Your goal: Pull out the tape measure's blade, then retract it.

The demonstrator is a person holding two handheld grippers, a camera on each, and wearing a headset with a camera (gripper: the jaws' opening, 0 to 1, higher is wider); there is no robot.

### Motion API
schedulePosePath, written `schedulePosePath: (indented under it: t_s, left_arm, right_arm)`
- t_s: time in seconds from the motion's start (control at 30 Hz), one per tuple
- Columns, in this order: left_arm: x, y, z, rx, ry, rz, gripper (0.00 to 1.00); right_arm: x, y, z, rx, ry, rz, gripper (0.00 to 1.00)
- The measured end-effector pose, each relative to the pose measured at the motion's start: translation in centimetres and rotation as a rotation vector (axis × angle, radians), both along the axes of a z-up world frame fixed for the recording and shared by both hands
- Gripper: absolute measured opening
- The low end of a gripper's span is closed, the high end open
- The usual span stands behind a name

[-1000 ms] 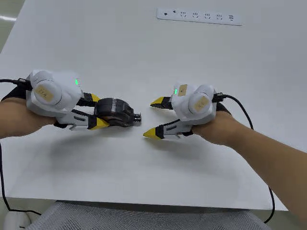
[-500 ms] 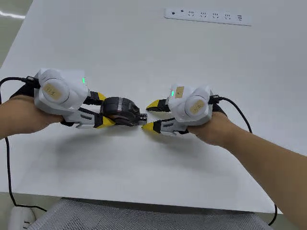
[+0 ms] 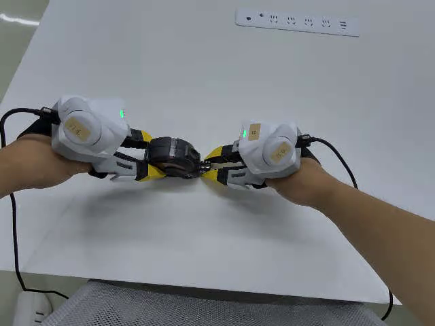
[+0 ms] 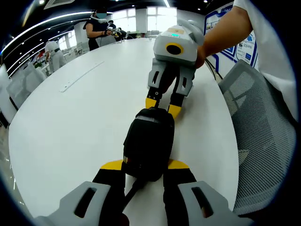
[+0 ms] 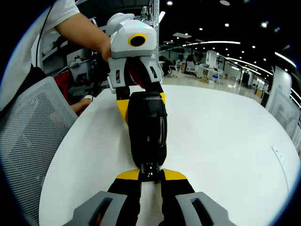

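Gripping 1 tape measure, left gripper clamped on it, right gripper pinching hook

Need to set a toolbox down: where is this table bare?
Crowded: the middle, where the left gripper holds the tape measure and the right gripper pinches its tip. Bare: the table from there to the power strip, and the band along the near edge.

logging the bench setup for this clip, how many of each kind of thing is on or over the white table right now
grippers: 2 (left gripper, right gripper)
tape measure: 1
power strip: 1
total: 4
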State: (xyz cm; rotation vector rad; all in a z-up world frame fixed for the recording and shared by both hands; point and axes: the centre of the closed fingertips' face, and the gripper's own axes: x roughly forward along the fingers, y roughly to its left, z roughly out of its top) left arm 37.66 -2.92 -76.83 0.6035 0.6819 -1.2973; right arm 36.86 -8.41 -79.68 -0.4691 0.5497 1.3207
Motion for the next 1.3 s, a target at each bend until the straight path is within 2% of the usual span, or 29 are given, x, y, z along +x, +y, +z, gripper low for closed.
schedulePosePath:
  t_s: [0.23,0.67,1.3]
  left_arm:
    - [0.0,0.1,0.0,0.008,0.001,-0.004,0.25]
    - [0.0,0.0,0.0,0.009,0.001,-0.017,0.24]
    - [0.0,0.0,-0.1,0.000,0.001,-0.015,0.25]
  right_arm:
    - [0.0,-0.1,0.2,0.008,0.020,-0.020,0.12]
    - [-0.2,-0.6,0.3,0.005,0.013,-0.023,0.11]
    - [-0.5,-3.8,0.4,-0.029,0.016,-0.042,0.10]
